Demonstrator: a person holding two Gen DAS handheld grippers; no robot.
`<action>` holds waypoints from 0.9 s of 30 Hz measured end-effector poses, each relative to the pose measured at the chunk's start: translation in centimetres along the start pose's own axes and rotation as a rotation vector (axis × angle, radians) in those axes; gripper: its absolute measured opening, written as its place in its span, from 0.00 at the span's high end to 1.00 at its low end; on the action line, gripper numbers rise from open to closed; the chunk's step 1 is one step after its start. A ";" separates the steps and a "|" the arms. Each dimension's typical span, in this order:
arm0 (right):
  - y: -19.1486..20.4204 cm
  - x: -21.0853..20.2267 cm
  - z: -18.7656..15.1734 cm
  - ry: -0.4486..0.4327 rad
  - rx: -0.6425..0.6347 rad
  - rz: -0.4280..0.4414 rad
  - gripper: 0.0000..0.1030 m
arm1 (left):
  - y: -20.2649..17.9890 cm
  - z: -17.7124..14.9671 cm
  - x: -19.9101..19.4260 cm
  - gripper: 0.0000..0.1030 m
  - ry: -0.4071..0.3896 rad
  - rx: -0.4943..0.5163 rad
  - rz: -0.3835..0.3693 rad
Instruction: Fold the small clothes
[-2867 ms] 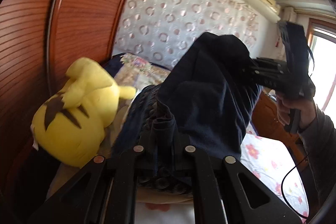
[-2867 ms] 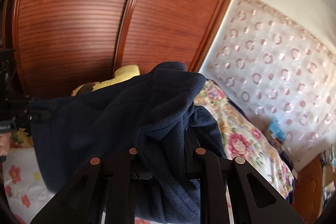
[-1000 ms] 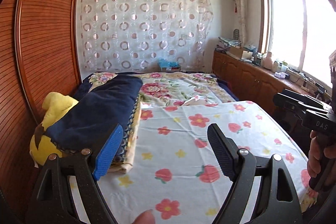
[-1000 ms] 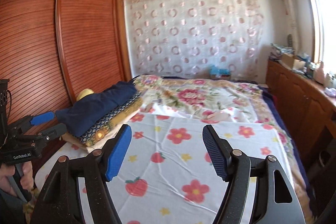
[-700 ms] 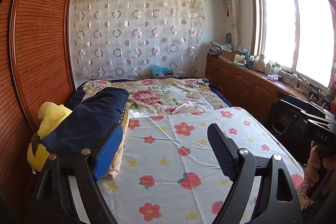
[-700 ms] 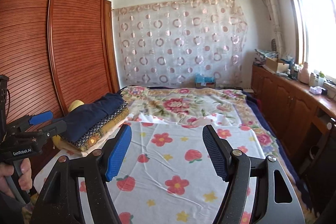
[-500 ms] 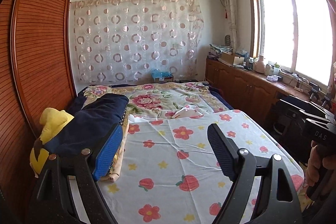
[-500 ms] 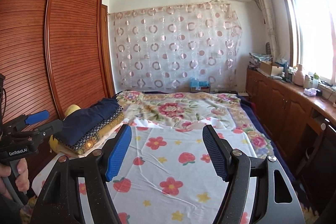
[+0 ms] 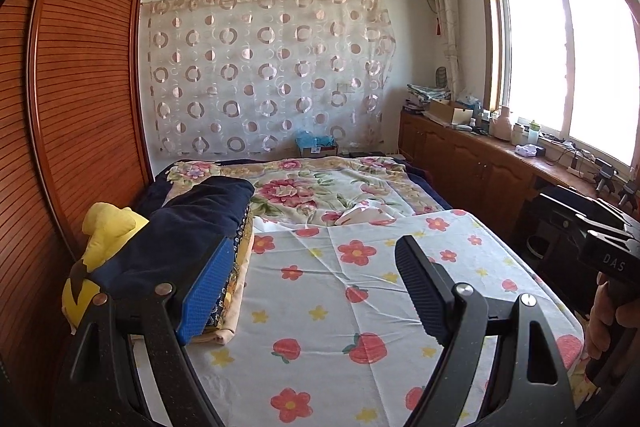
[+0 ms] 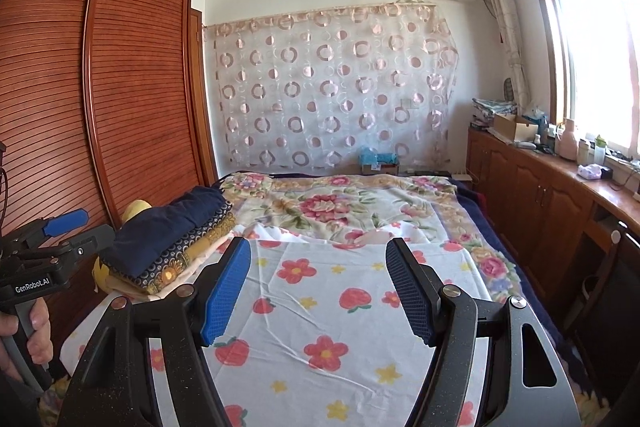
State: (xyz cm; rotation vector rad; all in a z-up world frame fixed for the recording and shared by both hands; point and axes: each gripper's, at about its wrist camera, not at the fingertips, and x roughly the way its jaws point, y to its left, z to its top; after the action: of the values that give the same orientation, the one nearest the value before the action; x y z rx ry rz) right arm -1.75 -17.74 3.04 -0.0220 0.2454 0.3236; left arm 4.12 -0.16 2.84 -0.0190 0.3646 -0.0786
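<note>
Floral bedsheet (image 9: 340, 307) lies bare, folded navy garment (image 9: 188, 227) tops the stack (image 10: 168, 259) beside the wardrobe; left gripper (image 9: 308, 291) and right gripper (image 10: 320, 291) hang open, empty: stacking looks finished, next garment needed.

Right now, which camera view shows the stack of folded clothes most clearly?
The right wrist view: the stack of folded clothes sits unobstructed, with its layers visible from the side, navy on top, patterned and yellow beneath. In the left wrist view the same stack is closer, but the left gripper's blue pad hides its near end.
</note>
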 end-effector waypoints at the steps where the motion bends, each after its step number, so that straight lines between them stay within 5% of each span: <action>1: 0.0 0.0 0.0 -0.001 -0.001 0.000 0.30 | 0.0 0.0 0.0 0.19 0.000 -0.001 0.001; 27: -1.6 0.2 0.3 0.011 -0.001 0.010 0.30 | 0.4 0.0 -0.1 0.19 0.001 -0.002 0.008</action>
State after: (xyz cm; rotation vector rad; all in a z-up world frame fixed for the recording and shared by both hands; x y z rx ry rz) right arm -0.97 -19.14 3.25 -0.0239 0.2559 0.3333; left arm 4.07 0.19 2.83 -0.0197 0.3655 -0.0698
